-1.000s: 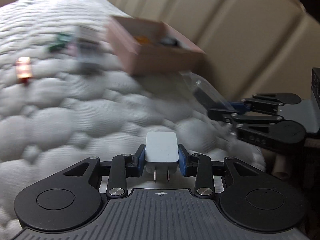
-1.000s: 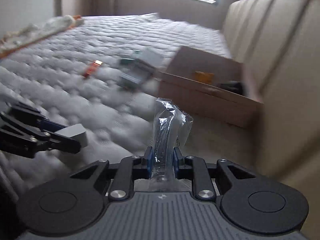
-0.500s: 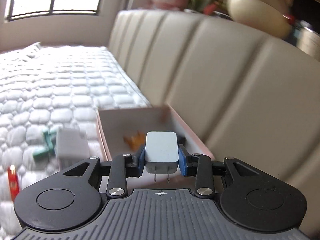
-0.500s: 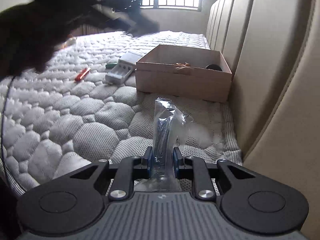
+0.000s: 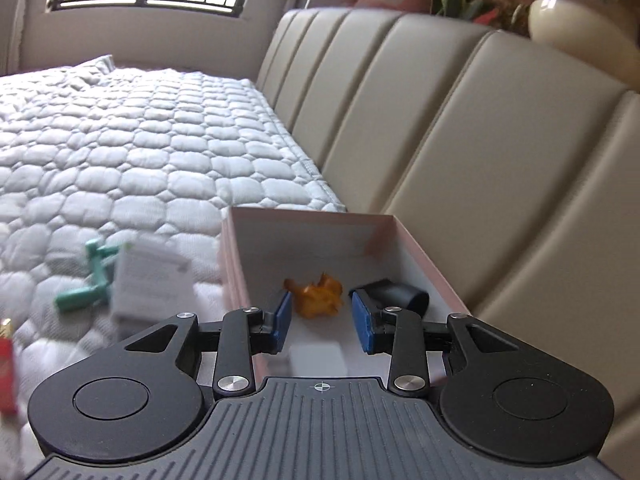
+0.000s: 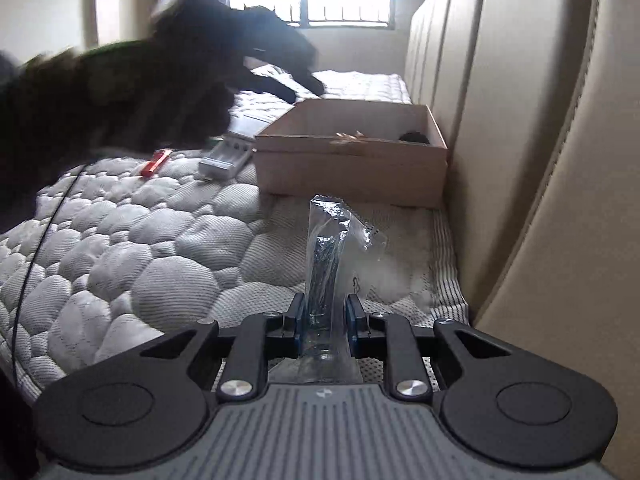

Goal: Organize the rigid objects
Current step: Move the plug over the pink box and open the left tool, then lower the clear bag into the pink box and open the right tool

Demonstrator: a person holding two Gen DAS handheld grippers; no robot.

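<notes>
The left gripper [image 5: 322, 322] now stands released over the box [image 5: 236, 256]; the charger [image 5: 318, 356] it carried lies inside at six o'clock, one item sorted. The right gripper [image 6: 322, 322] stays clenched on a plastic bag [image 6: 332, 248], next to go.

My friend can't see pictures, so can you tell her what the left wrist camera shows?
The left gripper hangs open over an open cardboard box on a quilted mattress. A white charger lies blurred below its fingers, beside an orange toy and a black object.
</notes>
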